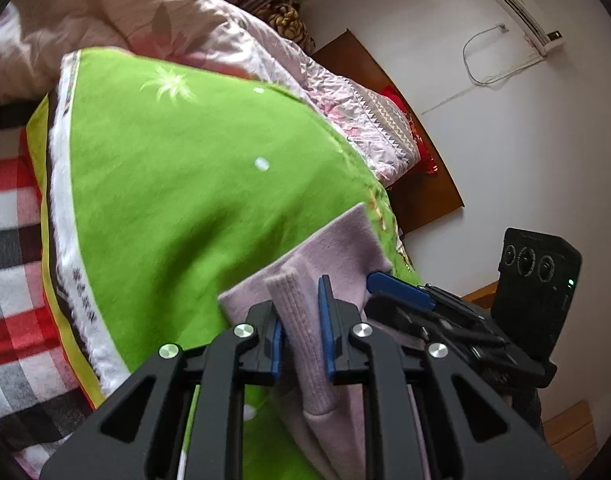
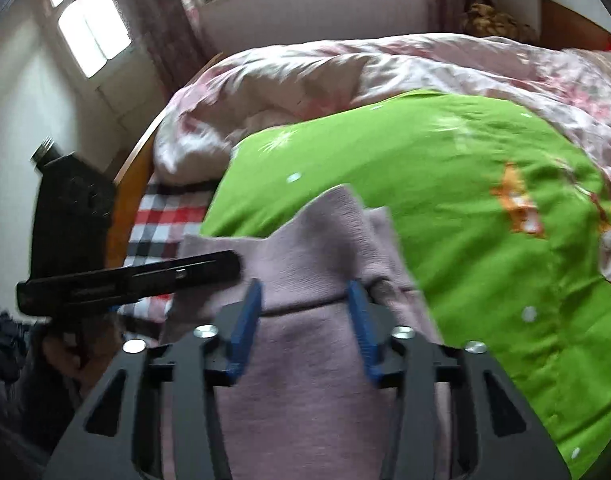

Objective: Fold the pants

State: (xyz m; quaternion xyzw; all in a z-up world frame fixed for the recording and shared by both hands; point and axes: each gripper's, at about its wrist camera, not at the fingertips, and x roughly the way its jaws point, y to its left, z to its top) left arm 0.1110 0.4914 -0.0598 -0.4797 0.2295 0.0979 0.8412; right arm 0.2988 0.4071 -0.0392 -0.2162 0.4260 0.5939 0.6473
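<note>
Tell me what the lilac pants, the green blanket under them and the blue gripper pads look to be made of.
Lilac pants: soft knit, probably cotton or fleece; matte, with a ribbed cuff.
Green blanket: fuzzy, matte cloth, likely flannel or fleece; printed white stars, no sheen.
Blue gripper pads: seemingly moulded rubber or plastic; ridged faces, set on black fingers that look like hard plastic.

lilac pants (image 2: 305,248) on green blanket (image 2: 465,200), between parted right gripper (image 2: 305,320) fingers (image 2: 245,320)

green blanket (image 1: 177,184) on bed | floral quilt (image 2: 345,68) behind | plaid sheet (image 1: 9,280) | air conditioner (image 1: 521,8) on wall
</note>
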